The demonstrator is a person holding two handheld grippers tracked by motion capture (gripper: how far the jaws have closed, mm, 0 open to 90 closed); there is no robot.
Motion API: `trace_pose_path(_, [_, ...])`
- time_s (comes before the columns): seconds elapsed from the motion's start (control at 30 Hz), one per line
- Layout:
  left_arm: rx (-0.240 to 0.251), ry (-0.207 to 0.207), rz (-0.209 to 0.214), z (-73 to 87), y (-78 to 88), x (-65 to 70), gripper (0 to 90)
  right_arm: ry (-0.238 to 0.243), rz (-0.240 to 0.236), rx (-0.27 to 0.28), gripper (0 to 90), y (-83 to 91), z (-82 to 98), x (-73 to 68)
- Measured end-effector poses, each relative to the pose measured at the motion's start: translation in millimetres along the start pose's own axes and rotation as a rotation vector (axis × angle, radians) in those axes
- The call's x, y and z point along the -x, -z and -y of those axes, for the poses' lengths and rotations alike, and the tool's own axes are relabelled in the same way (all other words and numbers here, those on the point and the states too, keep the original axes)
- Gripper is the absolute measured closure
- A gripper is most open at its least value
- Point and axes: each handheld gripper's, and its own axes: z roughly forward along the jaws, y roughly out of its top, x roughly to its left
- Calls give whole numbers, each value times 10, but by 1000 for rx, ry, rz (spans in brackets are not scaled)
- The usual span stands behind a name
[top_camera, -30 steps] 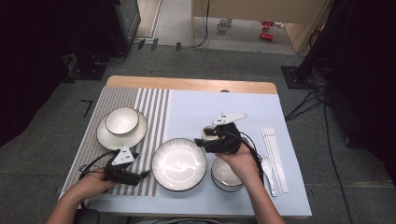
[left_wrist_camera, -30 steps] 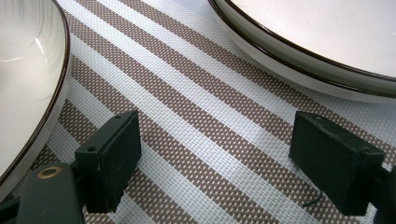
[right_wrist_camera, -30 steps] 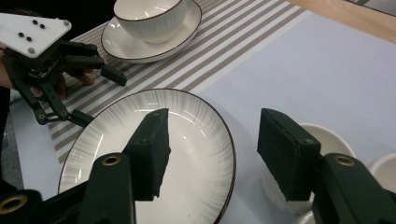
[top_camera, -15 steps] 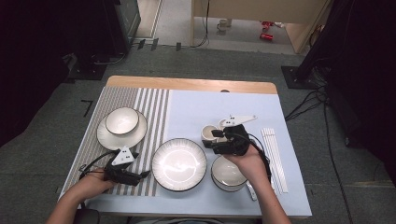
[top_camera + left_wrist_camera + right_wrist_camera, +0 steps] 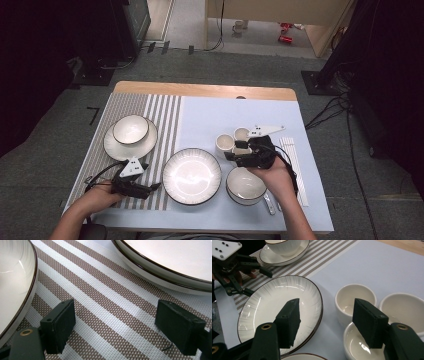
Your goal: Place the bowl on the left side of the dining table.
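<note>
Presently the right claw (image 5: 231,153) stood with its jaws parted and nothing pinched between them; the jaws had just been opening. It hovered at the small cups — in the right gripper view the nearer cup (image 5: 354,302) lay between the two jaw pads, untouched, with a second cup (image 5: 404,308) just beside it and a third white cup (image 5: 359,345) below the right-hand jaw. In the high view the two cups (image 5: 225,144) sat on the pale blue mat (image 5: 210,115) near the middle of the table (image 5: 200,90), beyond the bowl (image 5: 245,186) and right of the large plate (image 5: 192,176).

The left claw (image 5: 152,187) rested low on the striped mat (image 5: 165,107) — jaws spread, empty, with bare weave between them in the left gripper view. A bowl on a saucer (image 5: 131,136) stood beyond it. Chopsticks (image 5: 292,160) lay along the right edge.
</note>
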Motion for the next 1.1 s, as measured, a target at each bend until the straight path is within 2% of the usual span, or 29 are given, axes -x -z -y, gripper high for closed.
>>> trace_pose_path(0.43, [0,1,0,0,0,1,166,-20,23,7,391,158,103,93])
trace_pose_path(0.87, [-1,1,0,0,1,1,166,-12,46,5,399,290,211,162])
trace_pose_path(1.1, [-1,1,0,0,0,1,166,-31,62,8,401,359,283,204])
